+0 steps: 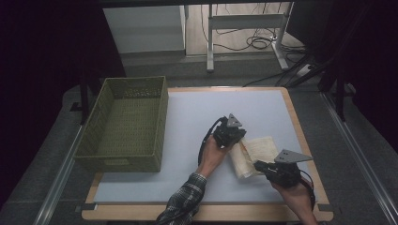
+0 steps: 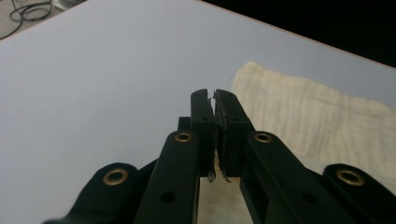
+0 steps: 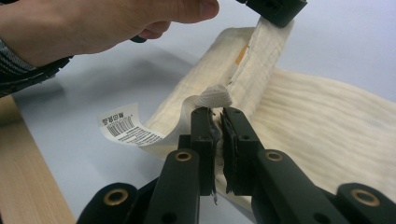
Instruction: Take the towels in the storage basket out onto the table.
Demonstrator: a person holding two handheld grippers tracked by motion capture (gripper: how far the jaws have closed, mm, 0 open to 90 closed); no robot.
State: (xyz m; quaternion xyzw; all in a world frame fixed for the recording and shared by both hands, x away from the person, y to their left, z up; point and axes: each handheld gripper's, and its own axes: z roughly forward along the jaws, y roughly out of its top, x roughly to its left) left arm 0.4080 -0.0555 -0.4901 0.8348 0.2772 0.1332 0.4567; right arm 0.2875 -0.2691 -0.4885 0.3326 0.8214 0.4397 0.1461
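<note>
My left gripper point(image 1: 233, 132) and right gripper point(image 1: 272, 169) each pinch 1 folded edge of the cream cloth point(image 1: 258, 149), toward 4 o'clock on the counter point(image 1: 187, 117). Soft, light, floppy; hems grip best.

the cloth point(image 1: 256, 154) lies partly under the left gripper point(image 1: 234, 138) and right gripper point(image 1: 260, 166) in the high view, so its near fold stays hidden; the print on its white label point(image 3: 122, 126) is too small to read; the left gripper view cuts the cloth off at its right edge; the sleeve point(image 1: 185, 201) runs out at the bottom edge; the basket point(image 1: 123, 140) floor is too dim to make out
</note>
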